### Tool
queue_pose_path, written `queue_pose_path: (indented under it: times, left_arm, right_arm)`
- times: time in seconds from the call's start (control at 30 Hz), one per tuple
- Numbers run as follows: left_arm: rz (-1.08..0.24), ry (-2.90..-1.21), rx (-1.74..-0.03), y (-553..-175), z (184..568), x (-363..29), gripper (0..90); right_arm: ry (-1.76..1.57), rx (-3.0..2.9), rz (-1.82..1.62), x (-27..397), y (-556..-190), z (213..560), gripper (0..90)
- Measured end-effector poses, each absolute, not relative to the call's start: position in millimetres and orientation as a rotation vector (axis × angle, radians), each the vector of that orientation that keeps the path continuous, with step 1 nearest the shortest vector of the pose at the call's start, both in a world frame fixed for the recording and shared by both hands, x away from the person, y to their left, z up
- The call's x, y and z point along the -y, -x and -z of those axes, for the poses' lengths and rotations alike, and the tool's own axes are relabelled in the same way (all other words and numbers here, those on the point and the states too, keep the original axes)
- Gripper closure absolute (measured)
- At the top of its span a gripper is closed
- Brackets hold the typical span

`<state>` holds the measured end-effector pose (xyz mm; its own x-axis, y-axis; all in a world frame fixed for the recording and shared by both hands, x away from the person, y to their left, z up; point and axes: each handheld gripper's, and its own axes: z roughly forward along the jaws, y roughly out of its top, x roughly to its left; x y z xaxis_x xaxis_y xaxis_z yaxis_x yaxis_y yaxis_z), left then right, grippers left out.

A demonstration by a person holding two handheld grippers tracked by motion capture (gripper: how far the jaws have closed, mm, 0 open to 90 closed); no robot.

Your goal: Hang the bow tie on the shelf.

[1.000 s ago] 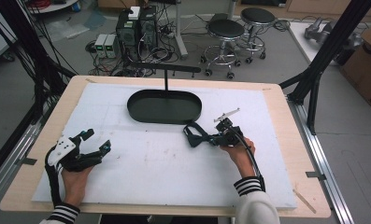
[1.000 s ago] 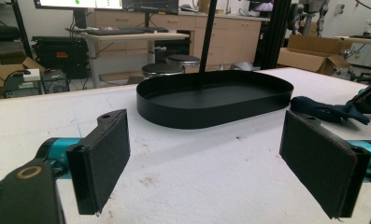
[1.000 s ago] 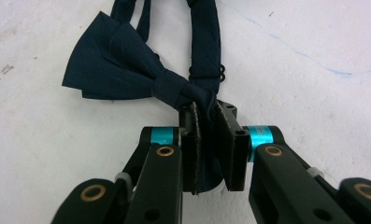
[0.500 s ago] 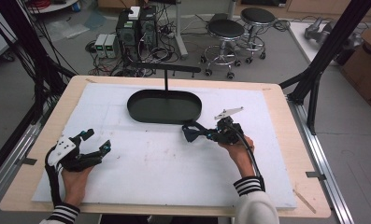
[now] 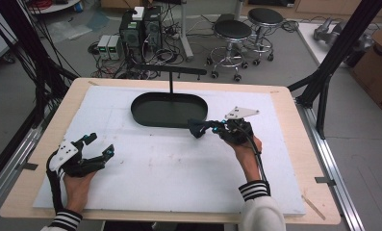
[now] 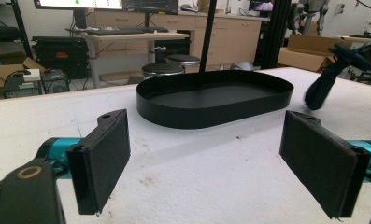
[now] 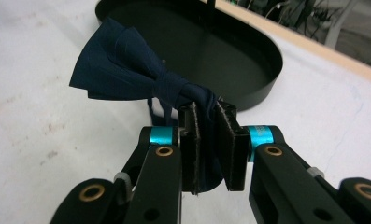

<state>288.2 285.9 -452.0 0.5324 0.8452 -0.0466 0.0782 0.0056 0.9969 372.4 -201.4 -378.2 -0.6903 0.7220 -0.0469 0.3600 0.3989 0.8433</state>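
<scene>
Since a second ago my right gripper (image 5: 205, 128) lifts the navy bow tie (image 7: 127, 72), jaws clenched on it, beside the black tray (image 5: 145, 114); dropping it in remains, left gripper (image 5: 98, 145) released on counter

The right gripper (image 5: 205, 128), clamped on a dark blue bow tie (image 7: 127, 70), has risen off the white table mat (image 5: 169, 163) since the earlier pictures, so that the bow tie now hangs clear of the surface just beside the near rim of the black oval tray (image 5: 169, 109).
</scene>
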Motion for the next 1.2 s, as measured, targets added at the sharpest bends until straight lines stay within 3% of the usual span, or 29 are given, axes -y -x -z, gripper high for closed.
queue_pose_path:
  times: [1.2]
  left_arm:
    - [-0.729,-1.456,-0.846,-288,452,-286,16.7]
  right_arm:
    - [-0.839,-2.0,-1.266,170,-397,313,79.6]
